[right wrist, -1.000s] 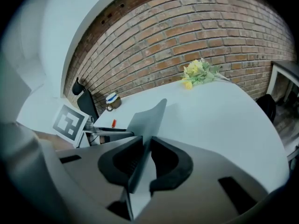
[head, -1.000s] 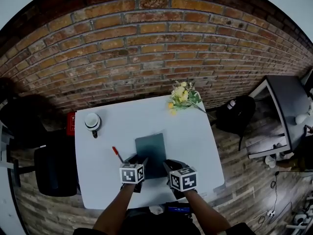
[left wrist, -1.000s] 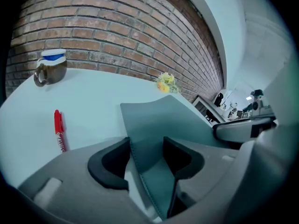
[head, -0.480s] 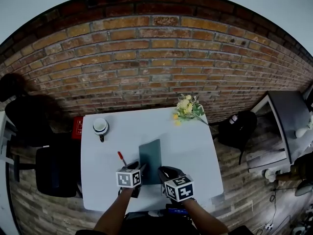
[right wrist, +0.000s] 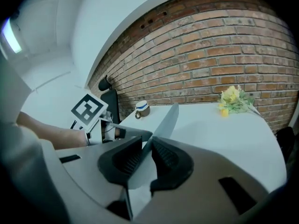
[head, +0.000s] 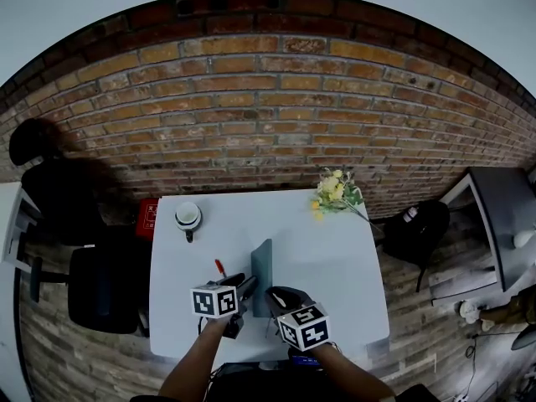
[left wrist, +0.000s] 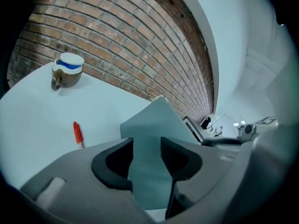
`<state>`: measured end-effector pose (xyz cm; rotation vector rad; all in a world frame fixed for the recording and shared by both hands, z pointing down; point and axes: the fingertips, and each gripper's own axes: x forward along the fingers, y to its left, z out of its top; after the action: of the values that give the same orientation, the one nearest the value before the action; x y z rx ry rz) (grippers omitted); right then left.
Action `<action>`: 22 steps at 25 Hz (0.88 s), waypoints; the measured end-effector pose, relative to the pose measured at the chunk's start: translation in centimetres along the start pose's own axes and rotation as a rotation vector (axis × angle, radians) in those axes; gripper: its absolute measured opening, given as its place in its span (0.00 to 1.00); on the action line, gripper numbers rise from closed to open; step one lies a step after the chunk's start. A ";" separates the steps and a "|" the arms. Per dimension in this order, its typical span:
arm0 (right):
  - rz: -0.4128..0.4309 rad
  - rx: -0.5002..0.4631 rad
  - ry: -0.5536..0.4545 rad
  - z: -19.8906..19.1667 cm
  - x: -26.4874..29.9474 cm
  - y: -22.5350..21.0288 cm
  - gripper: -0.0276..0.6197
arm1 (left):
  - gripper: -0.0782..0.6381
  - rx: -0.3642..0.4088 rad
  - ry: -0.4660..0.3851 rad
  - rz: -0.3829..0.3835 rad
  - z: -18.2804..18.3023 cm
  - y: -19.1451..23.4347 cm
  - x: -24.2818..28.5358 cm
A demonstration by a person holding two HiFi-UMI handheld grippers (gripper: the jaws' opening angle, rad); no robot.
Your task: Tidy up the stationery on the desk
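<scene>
notebook (head: 262, 266), grey-green, stands tilted up on its edge over the white table (head: 335, 258). its near edge is clamped between the nearly closed jaws of the right hand-held gripper (right wrist: 147, 155). the left hand-held gripper (left wrist: 147, 158) sits just left of the notebook, jaws wide but just now closing, the cover showing in their gap, not visibly pinched. a red pen (head: 220, 267) lies on the table left of the notebook.

A brown, white-lidded ceramic mug (head: 188, 218) stands far left on the white counter (head: 335, 262); a yellow flower bunch (head: 334, 193) lies far right.
</scene>
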<state>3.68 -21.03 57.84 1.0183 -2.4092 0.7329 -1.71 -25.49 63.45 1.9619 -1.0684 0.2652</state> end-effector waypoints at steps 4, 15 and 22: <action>0.025 -0.014 -0.013 0.4 0.6 1.4 0.16 | 0.38 0.016 -0.056 -0.043 3.3 -1.8 -1.7; 0.060 -0.074 -0.030 0.9 2.4 4.6 0.16 | 0.46 0.091 0.153 0.061 3.2 -2.0 0.5; 0.106 -0.090 -0.038 0.9 2.9 5.5 0.16 | 0.42 0.041 0.189 0.095 2.6 -0.7 0.4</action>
<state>-2.46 -19.83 57.04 0.8817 -2.5203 0.6392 -1.45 -27.53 61.66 1.8826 -1.0403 0.5174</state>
